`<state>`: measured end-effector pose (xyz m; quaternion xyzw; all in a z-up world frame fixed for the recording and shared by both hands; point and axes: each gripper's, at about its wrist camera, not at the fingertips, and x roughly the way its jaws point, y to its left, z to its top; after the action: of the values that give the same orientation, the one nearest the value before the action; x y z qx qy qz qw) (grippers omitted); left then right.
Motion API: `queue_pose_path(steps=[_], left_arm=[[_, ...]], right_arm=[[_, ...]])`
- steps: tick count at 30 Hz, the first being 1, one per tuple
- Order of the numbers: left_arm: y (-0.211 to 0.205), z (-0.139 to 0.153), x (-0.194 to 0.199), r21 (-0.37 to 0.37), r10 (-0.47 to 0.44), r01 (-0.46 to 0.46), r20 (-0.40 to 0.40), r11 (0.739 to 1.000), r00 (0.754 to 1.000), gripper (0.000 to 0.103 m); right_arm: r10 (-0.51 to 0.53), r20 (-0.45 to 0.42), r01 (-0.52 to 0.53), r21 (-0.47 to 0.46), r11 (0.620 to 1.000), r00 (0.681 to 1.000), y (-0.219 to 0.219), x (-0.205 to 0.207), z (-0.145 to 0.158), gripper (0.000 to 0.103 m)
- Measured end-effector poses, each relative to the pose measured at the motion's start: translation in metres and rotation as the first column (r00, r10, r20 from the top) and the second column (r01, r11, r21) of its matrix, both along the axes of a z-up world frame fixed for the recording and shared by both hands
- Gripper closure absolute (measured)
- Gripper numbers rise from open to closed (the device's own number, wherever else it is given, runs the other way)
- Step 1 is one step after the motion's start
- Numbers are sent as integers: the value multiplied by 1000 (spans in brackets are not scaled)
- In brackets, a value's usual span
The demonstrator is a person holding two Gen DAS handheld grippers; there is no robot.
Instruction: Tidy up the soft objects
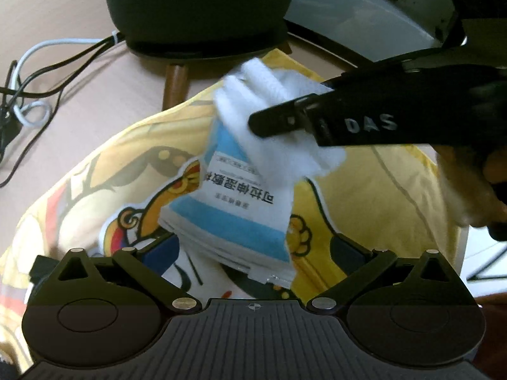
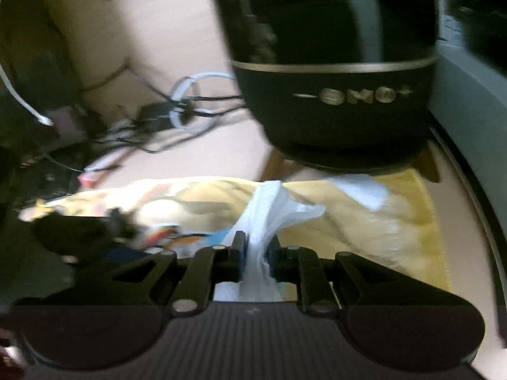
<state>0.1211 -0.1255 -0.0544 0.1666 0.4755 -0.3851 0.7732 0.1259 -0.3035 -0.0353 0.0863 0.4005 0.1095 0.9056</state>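
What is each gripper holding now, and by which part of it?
The right gripper is shut on the white fabric end of the packaged cloth, at its far end. The left gripper is open and holds nothing.

Fluffy white cloth (image 1: 269,107), glossy black speaker (image 1: 196,9), wooden legs (image 1: 174,85)

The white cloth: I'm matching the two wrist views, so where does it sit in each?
Left wrist: white cloth upper centre, above the blue-labelled packet, with the right gripper on it.
Right wrist: white cloth low centre, pinched in the right gripper.
Shared landmark: black speaker, behind the yellow cushion.
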Motion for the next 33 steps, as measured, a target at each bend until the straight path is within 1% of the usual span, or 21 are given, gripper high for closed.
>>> queue_pose_path(steps=[2, 4, 6, 7, 8, 9, 10, 11, 12, 14, 15, 16, 18, 20, 21, 23, 24, 27, 28, 31, 33], left_arm=[[1, 0, 0, 1, -7, 7, 7, 1000, 1000, 0], [4, 3, -3, 5, -22, 22, 27, 1000, 999, 0], [5, 7, -10, 17, -63, 62, 86, 998, 994, 0], [4, 10, -16, 38, -104, 99, 141, 994, 985, 0], [3, 11, -23, 69, -152, 141, 205, 988, 967, 0], [0, 11, -32, 109, -210, 187, 275, 976, 938, 0], [-4, 8, -41, 154, -272, 232, 341, 960, 900, 0], [-7, 5, -50, 203, -336, 275, 397, 940, 854, 0], [-11, 1, -57, 247, -391, 311, 428, 918, 815, 0], [-15, -7, -63, 285, -451, 354, 452, 890, 769, 0], [-17, -10, -64, 298, -471, 369, 457, 880, 754, 0], [-19, -10, -59, 292, -465, 367, 446, 883, 765, 0], [-19, -8, -47, 264, -435, 351, 419, 898, 797, 0], [-17, -7, -35, 226, -399, 334, 385, 915, 832, 0], [-16, -6, -28, 204, -379, 324, 361, 924, 852, 0], [-11, -5, -13, 144, -328, 298, 283, 944, 901, 0], [-8, -4, -7, 117, -302, 281, 255, 953, 918, 0], [0, 1, 6, 41, -222, 219, 178, 975, 959, 0], [3, 2, 10, 16, -192, 192, 151, 981, 970, 0], [7, 7, 20, -28, -73, 75, 65, 997, 995, 0], [13, 13, 23, -63, 10, -10, -5, 998, 1000, 0]], right_arm=[[-15, -17, 15, 21, 1000, 1000, -9, 0, -5, 86], [-36, -24, 37, 21, 999, 999, -12, 2, -8, 86], [-64, -30, 64, 3, 998, 998, -12, 7, -12, 86], [-77, -32, 77, -9, 997, 997, -11, 9, -15, 86], [-87, -31, 87, -19, 996, 996, -12, 9, -15, 87], [-94, -30, 93, -27, 995, 995, -13, 9, -15, 91], [-95, -28, 94, -32, 995, 995, -14, 8, -13, 92], [-97, -21, 96, -35, 995, 995, -15, 6, -11, 92], [-100, -10, 99, -33, 995, 995, -16, 3, -7, 92], [-99, 7, 99, -4, 995, 995, -18, -6, 0, 92], [-94, 15, 94, 17, 995, 995, -19, -11, 4, 92], [-72, 16, 71, 57, 996, 997, -20, -17, 8, 92], [-14, 2, 13, 153, 988, 1000, -18, -28, 12, 92], [58, -35, -47, 255, 966, 998, -11, -33, 5, 92], [86, -54, -67, 287, 956, 995, -7, -33, -1, 92], [79, -92, -55, 242, 969, 993, 1, -29, -13, 91], [71, -107, -45, 227, 973, 992, 3, -27, -18, 89], [-10, -113, 35, 226, 974, 994, -10, -19, -20, 88], [-44, -112, 66, 209, 976, 993, -16, -16, -19, 88], [-142, -90, 150, 90, 985, 986, -31, -9, -15, 88], [-178, -69, 182, 54, 982, 982, -40, -4, -13, 88]])
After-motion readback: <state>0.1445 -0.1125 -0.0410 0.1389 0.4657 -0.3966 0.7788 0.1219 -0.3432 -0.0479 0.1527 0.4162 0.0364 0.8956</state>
